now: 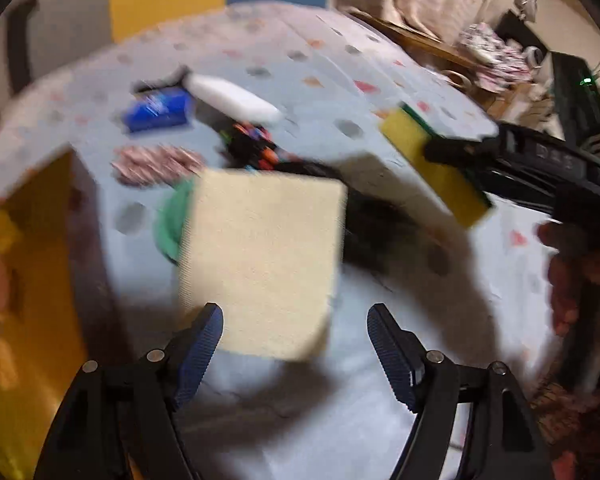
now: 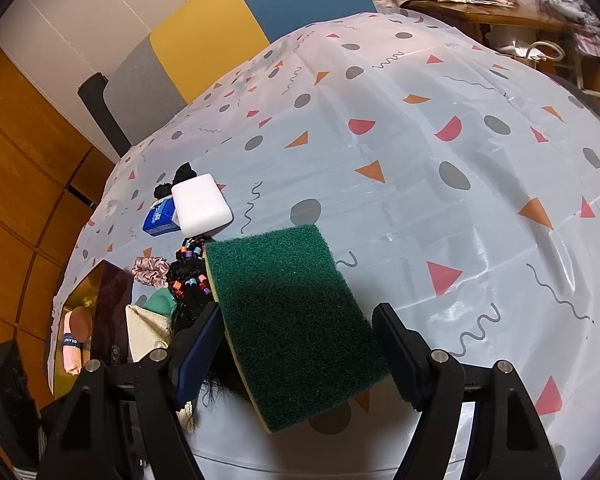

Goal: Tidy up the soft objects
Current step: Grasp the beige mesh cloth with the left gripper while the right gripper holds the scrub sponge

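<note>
The left wrist view is blurred. In it my left gripper stands open low over a beige sponge pad. The pad's near end lies between the fingers, close to the left one and apart from the right one. My right gripper is shut on a green-and-yellow scouring sponge, green face up, held clear of the table; both pads press its edges. From the left wrist, that sponge hangs in the right gripper at the right. The beige pad shows at the left of the right wrist view.
On the patterned tablecloth lie a white sponge, a blue tissue pack, a pink scrunchie, beaded black hair ties and a green soft item. A gold-lined box sits at the table's left edge.
</note>
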Demonstrator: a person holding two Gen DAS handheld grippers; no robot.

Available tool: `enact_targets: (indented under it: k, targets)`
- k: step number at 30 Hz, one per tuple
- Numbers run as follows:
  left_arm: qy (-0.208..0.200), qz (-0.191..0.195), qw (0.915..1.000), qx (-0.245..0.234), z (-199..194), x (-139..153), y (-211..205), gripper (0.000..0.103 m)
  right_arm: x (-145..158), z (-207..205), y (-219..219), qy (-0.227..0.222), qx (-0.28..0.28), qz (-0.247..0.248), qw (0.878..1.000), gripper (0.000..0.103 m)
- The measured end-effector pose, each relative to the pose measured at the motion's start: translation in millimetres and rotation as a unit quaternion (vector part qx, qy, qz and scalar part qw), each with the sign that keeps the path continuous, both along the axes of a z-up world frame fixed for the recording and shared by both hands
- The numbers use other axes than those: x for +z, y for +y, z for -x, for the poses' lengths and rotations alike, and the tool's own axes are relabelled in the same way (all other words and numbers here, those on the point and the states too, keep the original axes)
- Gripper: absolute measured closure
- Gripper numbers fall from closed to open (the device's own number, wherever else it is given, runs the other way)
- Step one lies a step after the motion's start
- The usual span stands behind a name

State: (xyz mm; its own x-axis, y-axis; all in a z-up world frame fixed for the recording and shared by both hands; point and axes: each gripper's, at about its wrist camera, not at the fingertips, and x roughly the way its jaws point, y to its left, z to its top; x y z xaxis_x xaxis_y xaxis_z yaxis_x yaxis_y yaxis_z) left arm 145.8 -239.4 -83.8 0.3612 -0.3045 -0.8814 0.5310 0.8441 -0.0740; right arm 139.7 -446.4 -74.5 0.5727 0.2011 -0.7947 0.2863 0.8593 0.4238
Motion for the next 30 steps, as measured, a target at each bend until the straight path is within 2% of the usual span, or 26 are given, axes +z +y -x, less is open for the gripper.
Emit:
enact_targets:
  k: [3,11,13,16,19,21,24,26,30]
  targets:
    - [-0.068,-0.021,0.9974,-0.005,3.4,10.5,-8.6,0.020,-0.5,-0.2,-1.3,0.000,-0.002,-0.003,1.000,0.027]
    - [-0.055,-0.061,0.9965,-0.011,-5.8,-8.9,-26.9,0.019,-0.8,-1.2,-1.7,0.001,0.001,-0.008,1.000,0.027]
    - [-0.072,-0.086,0.9935,-0.017,-3.6,-15.0,-33.0,0.019,-0.8,-0.8,-2.3,0.000,0.000,-0.009,1.000,0.027]
    - [-0.090,-0.119,0.9889,0.006,-8.6,-22.0,-31.1,0.019,-0.9,-0.4,-2.9,0.000,-0.001,-0.011,1.000,0.027]
    - [-0.071,-0.104,0.9917,0.027,-15.5,-24.1,-20.6,0.019,-0.8,-0.8,-3.3,0.000,-0.002,-0.012,1.000,0.027]
    - [-0.065,-0.088,0.9936,0.029,-15.6,-22.3,-15.9,0.022,-0.8,-0.8,-3.3,0.000,-0.001,-0.012,1.000,0.027]
    - [-0.058,-0.085,0.9941,0.035,-15.7,-23.3,-12.8,0.028,-0.8,-0.7,-2.5,0.000,0.000,-0.010,1.000,0.027]
    - [-0.055,-0.081,0.9946,0.036,-14.9,-23.6,-12.0,0.035,-1.1,-0.8,-2.4,0.001,0.000,-0.009,1.000,0.027]
    - [-0.040,-0.034,0.9976,0.045,-15.0,-19.3,0.2,0.054,-1.7,-1.3,-3.1,0.002,-0.003,-0.011,1.000,0.027]
